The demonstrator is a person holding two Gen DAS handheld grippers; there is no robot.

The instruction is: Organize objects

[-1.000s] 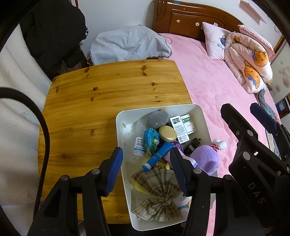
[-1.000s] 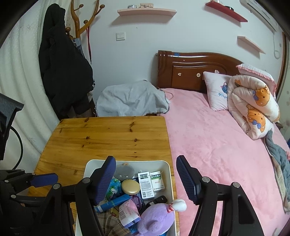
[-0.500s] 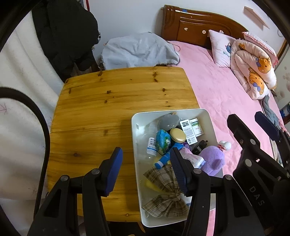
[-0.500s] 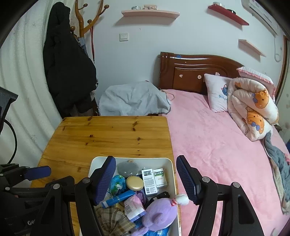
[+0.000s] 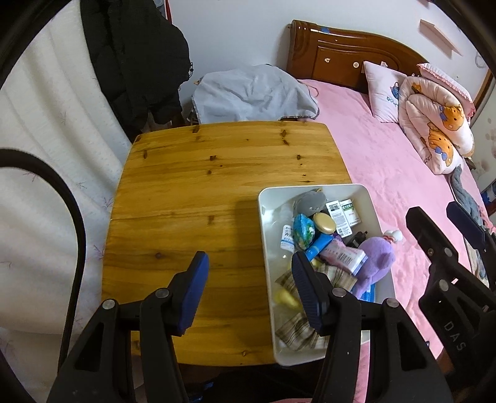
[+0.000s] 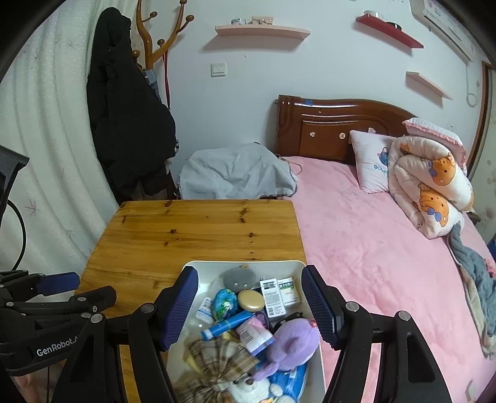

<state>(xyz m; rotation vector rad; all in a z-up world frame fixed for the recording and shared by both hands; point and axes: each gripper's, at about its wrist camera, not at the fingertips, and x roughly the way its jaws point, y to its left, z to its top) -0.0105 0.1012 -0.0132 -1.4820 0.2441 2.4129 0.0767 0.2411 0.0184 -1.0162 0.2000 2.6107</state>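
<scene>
A home bedroom: a pink-covered bed with carved dark wooden headboard (image 6: 338, 130), a folded cartoon-print quilt (image 6: 431, 183), a branching wooden coat stand (image 6: 155, 40), 1 pink wall shelf (image 6: 262, 30).

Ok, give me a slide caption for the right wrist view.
Open right gripper hovers over a white bin of mixed small items on a wooden table.
</scene>
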